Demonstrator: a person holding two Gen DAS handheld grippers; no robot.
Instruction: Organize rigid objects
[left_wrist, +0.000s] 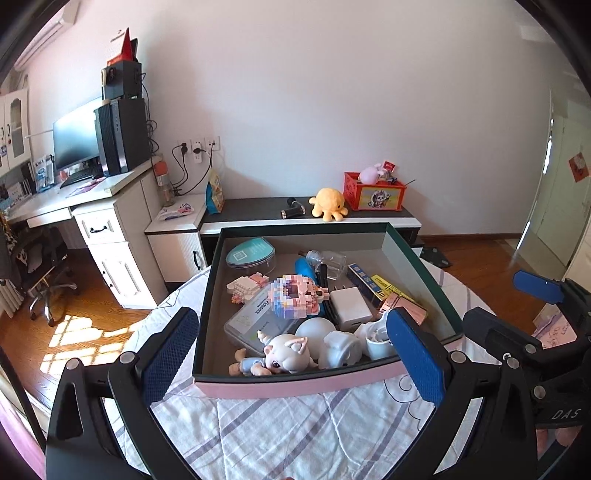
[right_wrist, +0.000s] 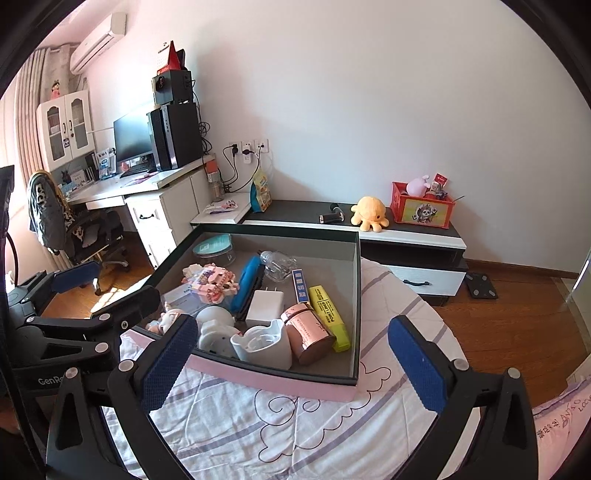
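A dark-walled box with a pink front rim (left_wrist: 295, 387) (right_wrist: 273, 380) sits on the checked bedspread. It holds several rigid items: a pink block model (left_wrist: 295, 295) (right_wrist: 210, 280), a white charger (left_wrist: 349, 304) (right_wrist: 264, 302), a white doll (left_wrist: 284, 354), a yellow highlighter (right_wrist: 328, 314), a rose-gold jar (right_wrist: 308, 332), a clear bottle (left_wrist: 327, 260) and a teal round tin (left_wrist: 251, 253). My left gripper (left_wrist: 295, 354) is open and empty, its fingers astride the box's near edge. My right gripper (right_wrist: 291, 365) is open and empty just in front of the box.
The bedspread (left_wrist: 280, 432) covers the bed under the box. Behind stand a low dark-topped cabinet (left_wrist: 258, 210) with a yellow plush octopus (left_wrist: 328, 205) and red crate (left_wrist: 373, 192), and a white desk (left_wrist: 74, 199) with monitor. Wooden floor lies around.
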